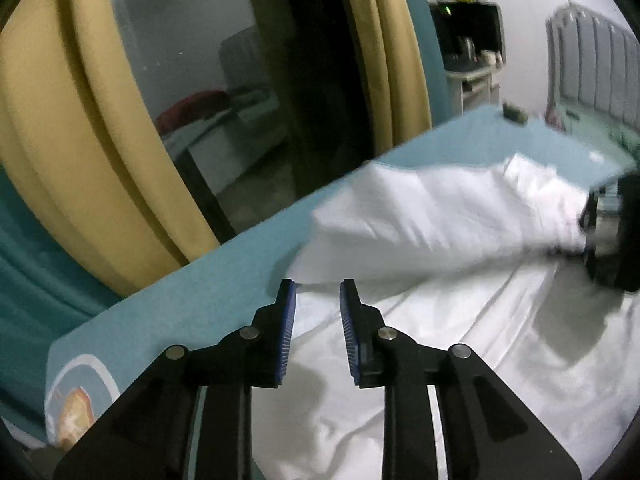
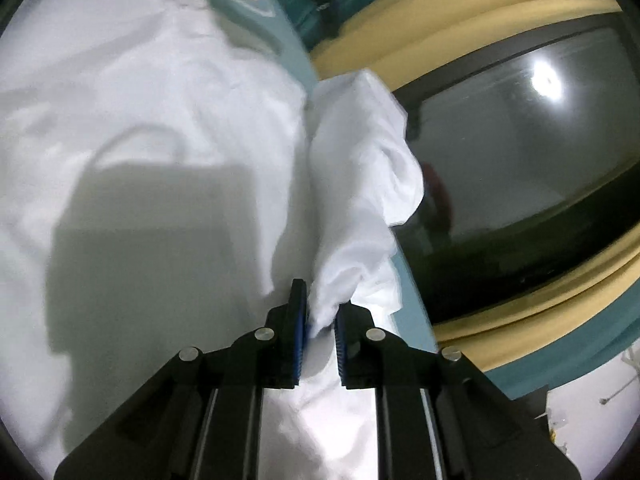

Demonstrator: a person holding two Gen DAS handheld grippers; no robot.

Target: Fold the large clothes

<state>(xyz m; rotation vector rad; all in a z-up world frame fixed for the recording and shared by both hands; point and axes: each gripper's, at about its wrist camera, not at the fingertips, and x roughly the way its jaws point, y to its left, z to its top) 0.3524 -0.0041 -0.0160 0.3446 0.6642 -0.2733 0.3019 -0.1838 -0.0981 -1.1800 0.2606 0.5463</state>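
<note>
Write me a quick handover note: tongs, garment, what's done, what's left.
Left tongs: open, nothing between them, over the white garment.
Right tongs: shut on a bunched fold of the garment, lifted near the far edge of the teal table.
Done: one part is folded over the spread garment.
Left: lay the held fold down, smooth it, finish folding.

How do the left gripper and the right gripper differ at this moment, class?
The left gripper stands open with nothing between its fingers; the right gripper is clamped on a fold of the white cloth garment. The left hovers over flat fabric; the right lifts a bunch. Both have blue-padded black fingers.
</note>
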